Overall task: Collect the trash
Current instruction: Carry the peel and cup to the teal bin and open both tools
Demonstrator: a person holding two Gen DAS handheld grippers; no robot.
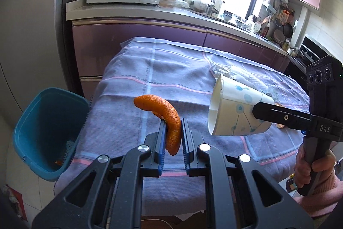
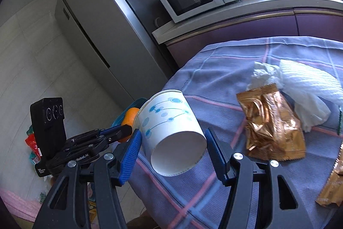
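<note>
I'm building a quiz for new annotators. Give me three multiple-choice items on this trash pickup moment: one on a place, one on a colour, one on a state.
1. Where is the trash bin?
A. On the counter beside the microwave
B. On the floor at the table's edge
C. On the tablecloth

2. What colour is the snack wrapper beside the crumpled tissue?
A. Gold
B. Green
C. Red

3. What is the state of the paper cup?
A. Standing upright on the cloth
B. Crushed flat
C. Held off the cloth, tipped on its side

Answers:
1 B: the teal trash bin sits low beside the table, left of the left gripper that pinches the orange peel.
2 A: the snack wrapper is shiny gold, next to the crumpled tissue.
3 C: the right gripper clamps the paper cup, its mouth pointing sideways.
</note>
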